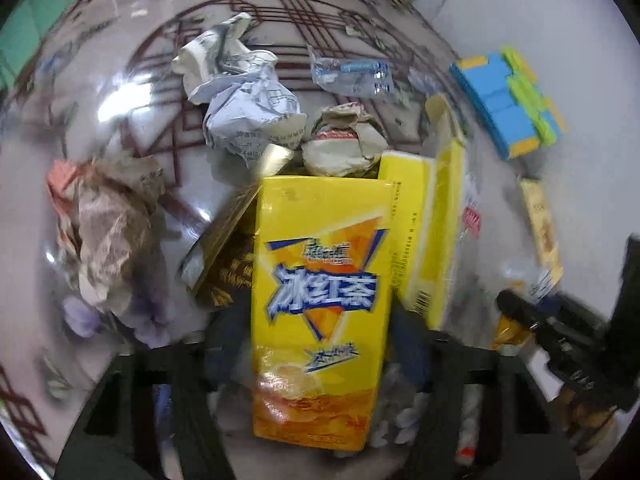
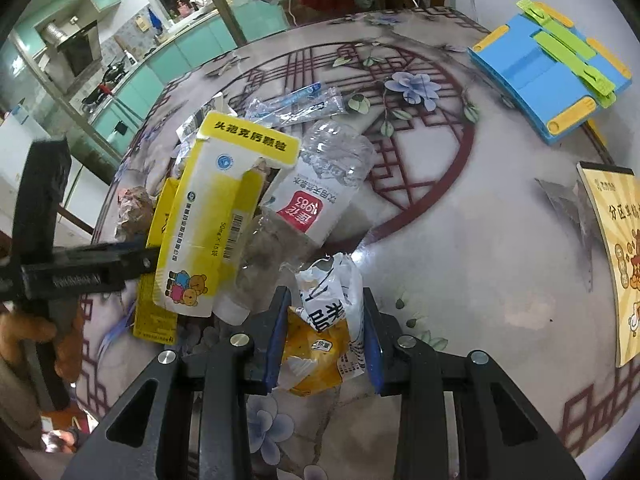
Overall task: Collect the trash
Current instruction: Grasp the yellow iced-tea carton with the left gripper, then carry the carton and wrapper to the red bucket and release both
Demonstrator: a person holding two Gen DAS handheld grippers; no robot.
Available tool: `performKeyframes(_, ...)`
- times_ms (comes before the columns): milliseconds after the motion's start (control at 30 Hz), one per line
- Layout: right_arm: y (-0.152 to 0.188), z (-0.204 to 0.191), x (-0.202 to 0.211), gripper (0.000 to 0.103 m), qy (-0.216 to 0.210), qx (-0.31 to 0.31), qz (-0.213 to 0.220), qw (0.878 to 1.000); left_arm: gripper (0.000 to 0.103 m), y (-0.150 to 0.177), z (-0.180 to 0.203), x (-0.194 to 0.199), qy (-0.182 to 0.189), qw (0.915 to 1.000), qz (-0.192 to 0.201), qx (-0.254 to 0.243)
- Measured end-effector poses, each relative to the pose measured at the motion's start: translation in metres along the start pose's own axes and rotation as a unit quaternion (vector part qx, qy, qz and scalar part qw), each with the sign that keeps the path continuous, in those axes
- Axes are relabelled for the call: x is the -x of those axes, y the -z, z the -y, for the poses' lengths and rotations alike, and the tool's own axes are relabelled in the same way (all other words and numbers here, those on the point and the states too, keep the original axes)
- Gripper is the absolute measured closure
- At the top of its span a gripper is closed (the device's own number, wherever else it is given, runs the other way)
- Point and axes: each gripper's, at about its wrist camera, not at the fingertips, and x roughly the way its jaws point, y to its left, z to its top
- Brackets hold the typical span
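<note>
A yellow iced-tea carton (image 1: 320, 300) stands between the fingers of my left gripper (image 1: 320, 336), whose pads press its two sides. In the right wrist view that gripper (image 2: 100, 268) reaches in from the left to the carton's edge (image 2: 154, 264). My right gripper (image 2: 324, 328) is shut on a crumpled yellow and white snack wrapper (image 2: 320, 340), its blue pads (image 2: 278, 336) against both sides. Beside them lie a torn yellow and white medicine box (image 2: 224, 208), a crushed clear bottle (image 2: 324, 176), a clear wrapper (image 2: 292, 104) and crumpled paper balls (image 1: 240, 92).
The trash lies on a round patterned table (image 2: 460, 240). A blue, green and yellow plastic holder (image 2: 552, 76) sits at the far right. A yellow booklet (image 2: 616, 260) lies at the right edge. A brownish paper wad (image 1: 104, 232) lies left of the carton.
</note>
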Motion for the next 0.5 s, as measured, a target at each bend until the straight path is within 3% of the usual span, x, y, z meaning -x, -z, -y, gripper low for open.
performKeyframes(233,-0.005,-0.008,0.014,0.072,-0.002,0.002,0.016,1.000,0.044,-0.002,-0.011,0.047,0.000,0.9974,0.066,0.029)
performKeyframes(500,-0.031,-0.056,0.054,0.072,-0.021,0.044,0.080,0.996,0.044,0.003,-0.025,0.109,-0.060,0.9858,0.152,0.039)
